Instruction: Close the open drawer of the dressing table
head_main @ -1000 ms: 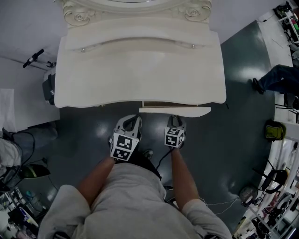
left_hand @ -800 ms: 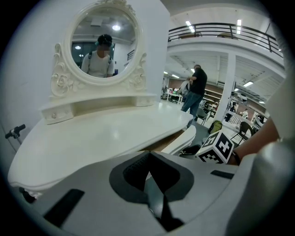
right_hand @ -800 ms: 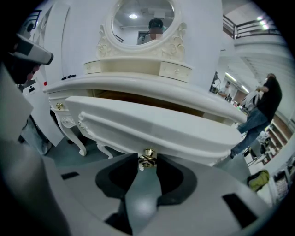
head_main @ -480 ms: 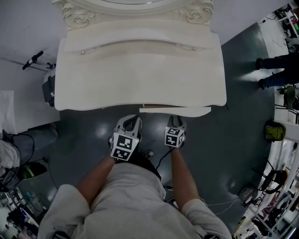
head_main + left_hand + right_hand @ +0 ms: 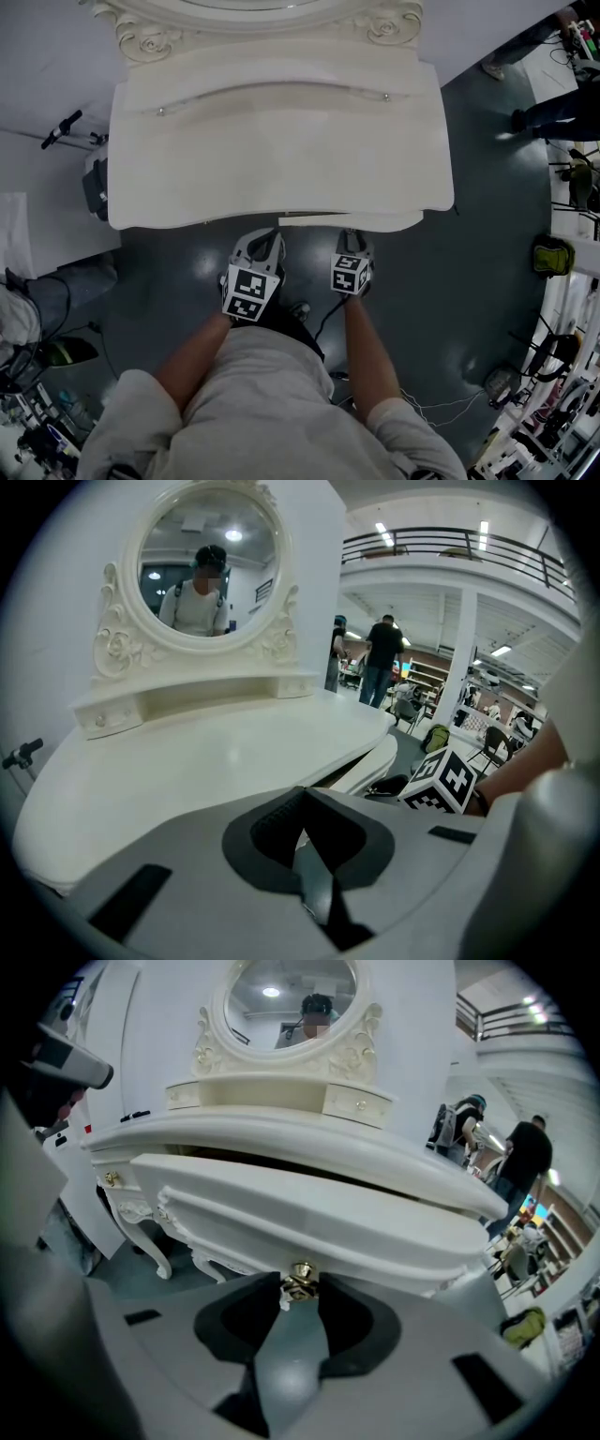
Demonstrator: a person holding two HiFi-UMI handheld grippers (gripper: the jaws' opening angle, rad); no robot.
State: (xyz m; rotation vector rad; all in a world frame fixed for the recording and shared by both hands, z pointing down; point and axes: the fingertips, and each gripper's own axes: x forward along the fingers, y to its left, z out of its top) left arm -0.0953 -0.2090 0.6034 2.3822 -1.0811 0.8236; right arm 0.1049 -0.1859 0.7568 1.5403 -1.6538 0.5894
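- I'm clamping the right gripper (image 5: 298, 1288) on the brass knob (image 5: 301, 1273) (nearer hand)
- The drawer (image 5: 349, 223) is poking slightly from the dressing table (image 5: 281, 141), straight ahead
- Left gripper (image 5: 302, 797) is idling clenched, empty

Big indoor hall, looks like a lab/workshop w/ a staged furniture set. Evidence: upper-level walkway w/ railing (image 5: 450, 546), strip lights (image 5: 380, 527) on a high ceiling, glossy dark floor (image 5: 469, 309) w/ loose cables (image 5: 450, 405) on it, equipment clutter (image 5: 548, 375) along the right edge in head view. Several people (image 5: 382, 653) stand in bkgd, w/ chairs (image 5: 492, 747) and a green bag (image 5: 551, 255) nearby. Ornate white dressing table (image 5: 281, 141) w/ round mirror (image 5: 206, 564) stands against a plain white partition (image 5: 314, 583), open hall just beside it.
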